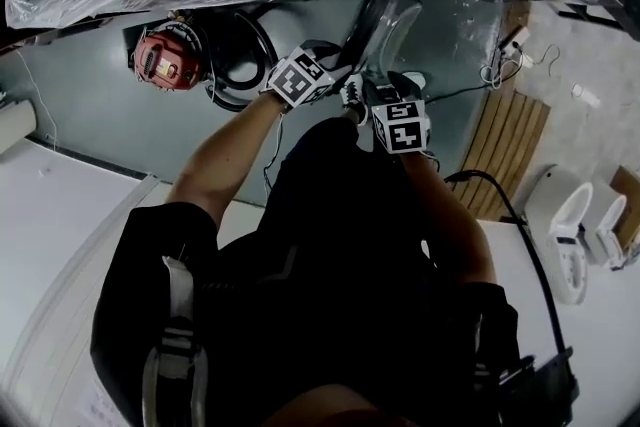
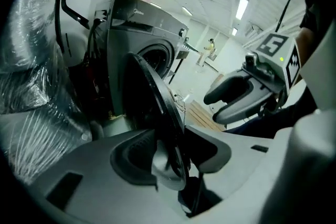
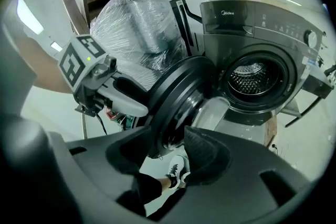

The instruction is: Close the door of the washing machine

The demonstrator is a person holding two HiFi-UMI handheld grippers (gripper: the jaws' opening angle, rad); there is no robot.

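Around the open door's (image 3: 176, 92) rim: left claw (image 2: 173, 152) and right claw (image 3: 169, 150), both spread

Nearest the left claw, the door's thin dark edge stands almost upright between its wide-set pads, and neither pad can be seen pressing on it. The right claw straddles the same door, with the thick round rim and the bulging glass sitting in its gap; no firm pinch shows there either, and a white shoe (image 3: 176, 171) appears below its pads. Each claw faces the other just across the door. Beyond the right claw, to its right, the dark grey washing machine (image 3: 257, 23) stands with its round opening uncovered and the steel drum (image 3: 256, 77) showing. Further off, up and to that claw's left, sits a plastic-wrapped bundle (image 3: 136, 23).
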